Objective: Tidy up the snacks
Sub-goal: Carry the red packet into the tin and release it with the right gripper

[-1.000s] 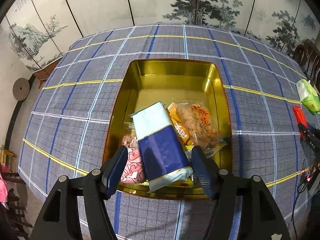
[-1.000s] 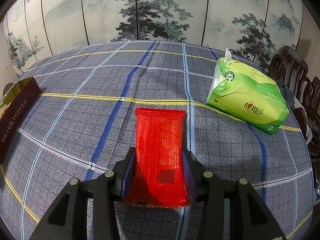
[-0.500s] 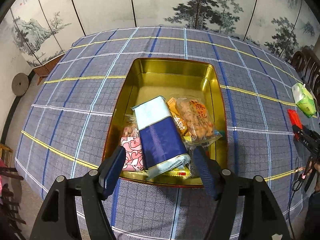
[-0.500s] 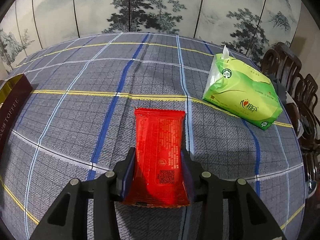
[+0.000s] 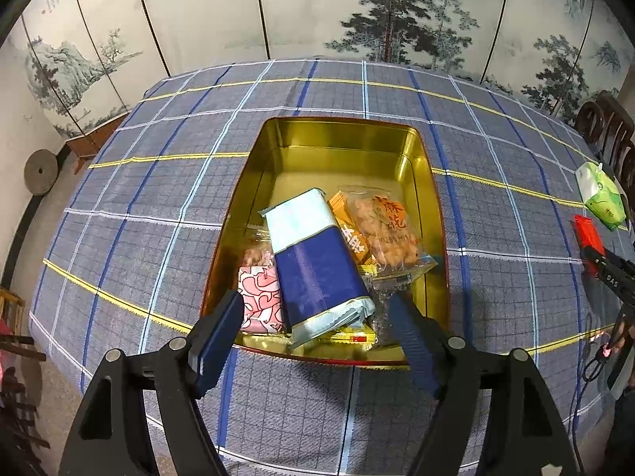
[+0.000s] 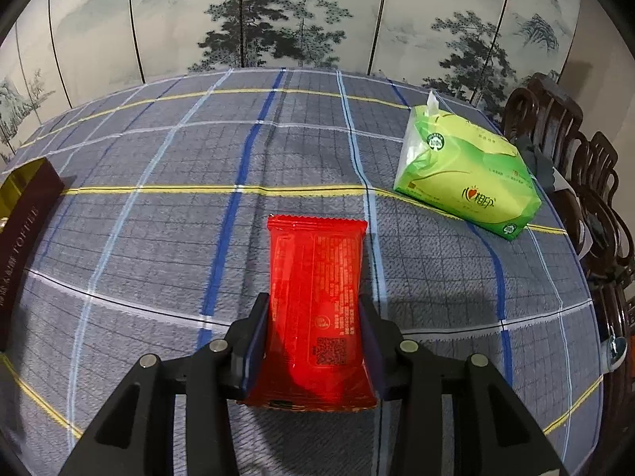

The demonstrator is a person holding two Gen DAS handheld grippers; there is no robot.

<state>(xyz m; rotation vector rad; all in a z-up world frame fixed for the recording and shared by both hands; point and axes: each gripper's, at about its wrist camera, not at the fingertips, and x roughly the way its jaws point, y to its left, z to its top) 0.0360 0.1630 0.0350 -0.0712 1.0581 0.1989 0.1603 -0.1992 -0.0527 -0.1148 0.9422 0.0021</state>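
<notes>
From the left wrist, the left gripper [image 5: 315,331] hangs with fingers spread wide above the near end of the gold tin [image 5: 254,182], where a blue packet [image 5: 317,269] lies atop other snacks. From the right wrist, the right gripper [image 6: 315,347] is clamped on a red packet [image 6: 317,297], apparently lifted just off the tablecloth [image 6: 158,238], near a green tissue pack [image 6: 464,174].
</notes>
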